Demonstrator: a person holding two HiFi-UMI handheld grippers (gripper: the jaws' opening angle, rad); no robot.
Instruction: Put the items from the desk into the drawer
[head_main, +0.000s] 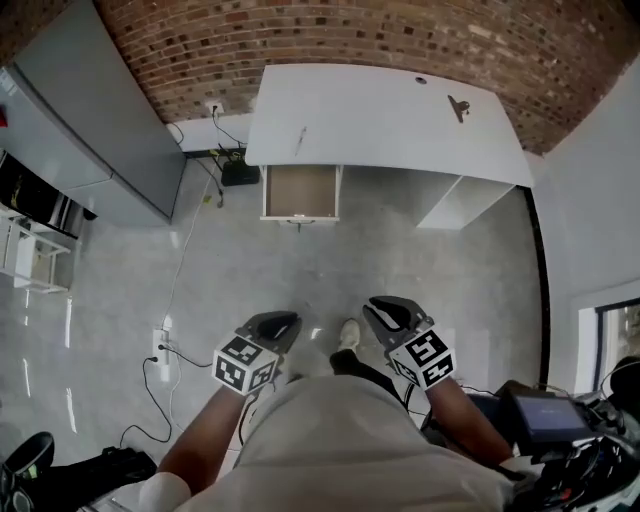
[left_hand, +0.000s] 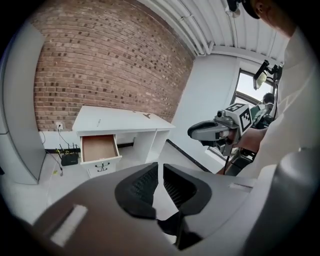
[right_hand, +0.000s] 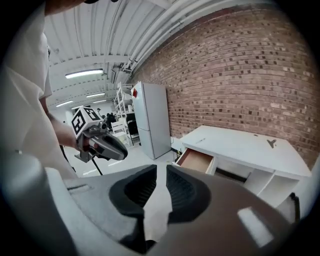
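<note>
A white desk (head_main: 380, 125) stands far ahead against the brick wall, with its left drawer (head_main: 300, 192) pulled open and showing a bare brown bottom. On the desktop lie a thin pen-like item (head_main: 300, 139), a black binder clip (head_main: 459, 106) and a small dark round item (head_main: 421, 80). My left gripper (head_main: 283, 320) and right gripper (head_main: 385, 305) hang side by side over the floor, well short of the desk. Both are shut with nothing between their jaws. The left gripper view shows the drawer (left_hand: 98, 147) beyond its jaws. The right gripper view shows the drawer (right_hand: 196, 160) too.
A tall grey cabinet (head_main: 90, 120) stands left of the desk. A black box (head_main: 240, 173) with cables sits on the floor by the drawer. A power strip (head_main: 160, 345) and cords lie on the floor at left. Equipment with a screen (head_main: 548, 415) is at the lower right.
</note>
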